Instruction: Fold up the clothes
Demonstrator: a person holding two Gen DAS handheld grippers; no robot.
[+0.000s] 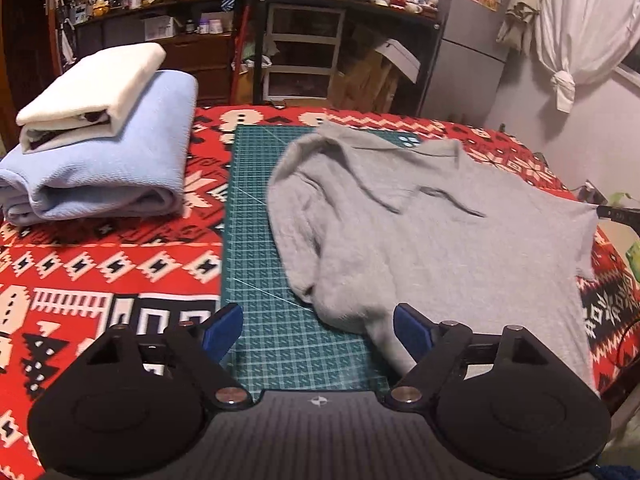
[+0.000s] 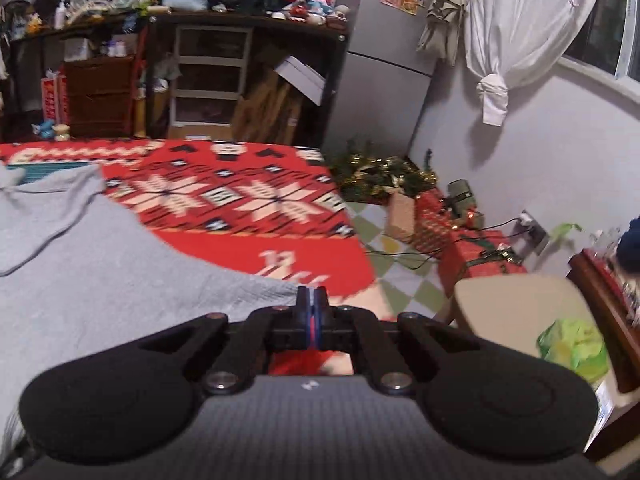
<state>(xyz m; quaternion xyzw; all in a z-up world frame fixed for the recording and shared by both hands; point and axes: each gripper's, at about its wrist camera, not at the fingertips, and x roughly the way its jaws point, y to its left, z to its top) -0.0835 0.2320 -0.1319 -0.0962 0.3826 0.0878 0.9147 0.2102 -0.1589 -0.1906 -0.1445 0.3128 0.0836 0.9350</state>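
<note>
Cluttered bedroom, red patterned blanket (image 1: 120, 248) over the table. Grey shirt (image 1: 420, 240) sprawls across the green mat (image 1: 256, 240) toward the right edge. Left gripper (image 1: 318, 330) gapes wide, empty; right gripper (image 2: 311, 300) pinches the shirt's edge.

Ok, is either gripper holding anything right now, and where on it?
The right gripper is shut on the grey shirt, pinching its right-hand edge. The left gripper stands open over the green mat, holding nothing.
</note>
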